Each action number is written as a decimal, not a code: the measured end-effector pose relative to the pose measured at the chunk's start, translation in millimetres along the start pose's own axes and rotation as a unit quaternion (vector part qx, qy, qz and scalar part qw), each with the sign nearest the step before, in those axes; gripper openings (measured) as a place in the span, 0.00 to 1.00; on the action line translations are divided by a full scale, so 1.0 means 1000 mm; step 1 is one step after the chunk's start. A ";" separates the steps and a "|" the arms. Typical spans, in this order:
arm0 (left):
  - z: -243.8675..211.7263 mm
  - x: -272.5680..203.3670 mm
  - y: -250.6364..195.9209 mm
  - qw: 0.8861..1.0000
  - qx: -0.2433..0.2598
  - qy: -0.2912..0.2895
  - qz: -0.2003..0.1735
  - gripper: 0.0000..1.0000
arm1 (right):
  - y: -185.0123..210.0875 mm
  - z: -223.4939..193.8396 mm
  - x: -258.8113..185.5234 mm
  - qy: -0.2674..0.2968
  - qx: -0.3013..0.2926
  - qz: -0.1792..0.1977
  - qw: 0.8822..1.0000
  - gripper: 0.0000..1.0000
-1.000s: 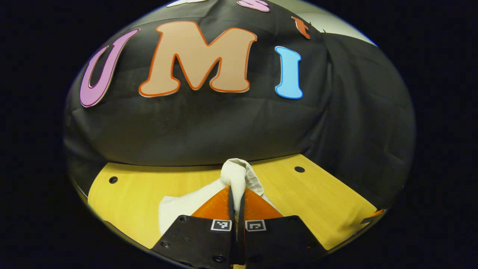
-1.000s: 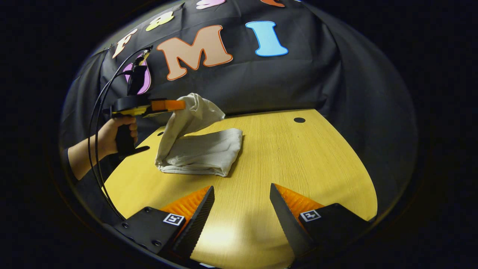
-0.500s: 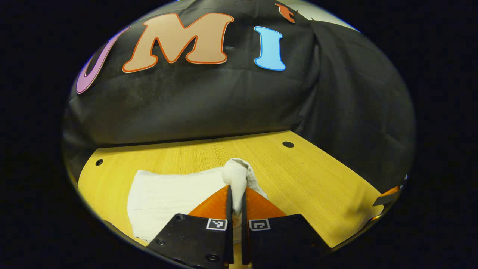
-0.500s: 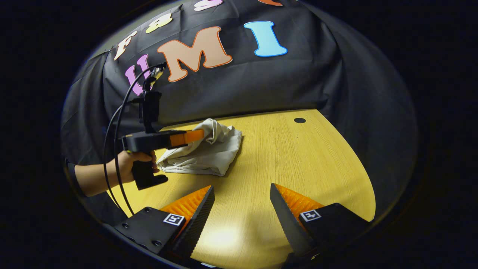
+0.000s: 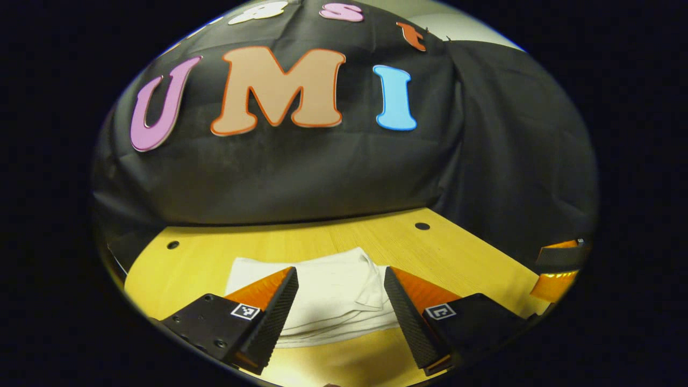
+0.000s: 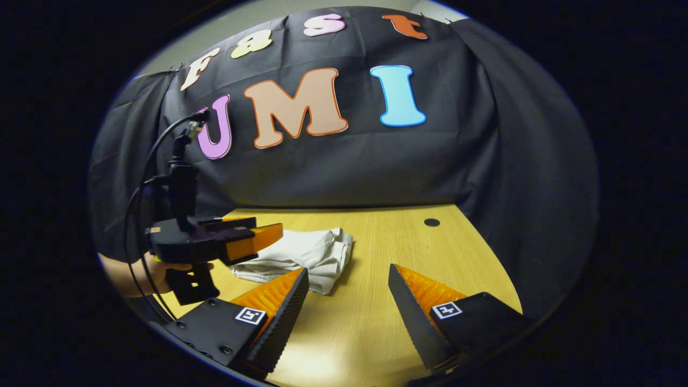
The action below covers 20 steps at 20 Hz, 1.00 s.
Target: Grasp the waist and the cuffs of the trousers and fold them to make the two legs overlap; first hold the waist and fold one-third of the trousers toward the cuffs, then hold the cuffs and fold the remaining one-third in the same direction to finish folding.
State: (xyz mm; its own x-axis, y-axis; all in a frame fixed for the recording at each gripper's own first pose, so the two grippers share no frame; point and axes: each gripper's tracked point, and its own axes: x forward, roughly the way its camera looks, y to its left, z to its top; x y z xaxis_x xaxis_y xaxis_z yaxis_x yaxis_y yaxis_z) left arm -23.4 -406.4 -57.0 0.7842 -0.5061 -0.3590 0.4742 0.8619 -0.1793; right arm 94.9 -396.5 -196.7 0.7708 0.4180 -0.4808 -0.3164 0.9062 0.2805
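The cream trousers (image 5: 333,293) lie folded in a compact stack on the yellow wooden table (image 5: 462,258). My left gripper (image 5: 339,282) stands open just above the stack's near edge, with nothing between its fingers. In the right gripper view the same trousers (image 6: 306,255) rest at the table's left-centre, and the left gripper (image 6: 271,235) hovers over their left side, held by a hand (image 6: 148,271). My right gripper (image 6: 348,279) is open over bare table, to the right of the bundle and apart from it.
The black cloth wall (image 5: 301,172) closes off the back and right of the table. Small dark holes (image 5: 422,226) (image 5: 172,244) (image 6: 431,222) mark the tabletop. A black cable (image 6: 156,156) loops from the left gripper's body. Bare table surface (image 6: 446,252) lies right of the trousers.
My left gripper lowered the lifted cuff end onto the stack, opened and let the cloth go. The trousers now lie flat and folded. My right gripper stayed open, its view tilted upward.
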 end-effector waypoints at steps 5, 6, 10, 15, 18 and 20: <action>0.044 -0.069 0.056 0.997 0.013 -0.055 0.061 0.95 | 0.031 0.046 0.000 -0.056 -0.005 -0.004 0.998 0.96; 0.051 -0.083 0.070 0.995 0.019 -0.064 0.077 0.94 | 0.038 0.056 -0.003 -0.075 -0.011 -0.003 0.997 0.96; 0.070 -0.127 0.109 0.986 0.043 -0.101 0.125 0.94 | 0.062 0.080 -0.012 -0.113 -0.020 -0.010 0.993 0.96; 0.073 -0.170 0.140 0.981 0.035 -0.118 0.147 0.96 | 0.089 0.093 -0.027 -0.136 -0.024 -0.020 0.990 0.96; 0.071 -0.188 0.157 0.980 0.023 -0.121 0.158 0.96 | 0.099 0.098 -0.035 -0.143 -0.030 -0.026 0.989 0.96; 0.075 -0.199 0.166 0.978 0.022 -0.128 0.163 0.96 | 0.108 0.101 -0.040 -0.147 -0.029 -0.027 0.988 0.96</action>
State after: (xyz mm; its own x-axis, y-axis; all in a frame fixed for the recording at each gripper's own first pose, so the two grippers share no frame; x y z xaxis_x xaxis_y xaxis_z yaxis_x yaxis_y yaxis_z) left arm -70.6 -164.5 53.0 0.9683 -0.2007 -0.1489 0.1950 0.9794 -0.0520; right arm 85.8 -321.3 -63.5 0.9118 0.3403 -0.2298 -0.2952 0.9323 0.2090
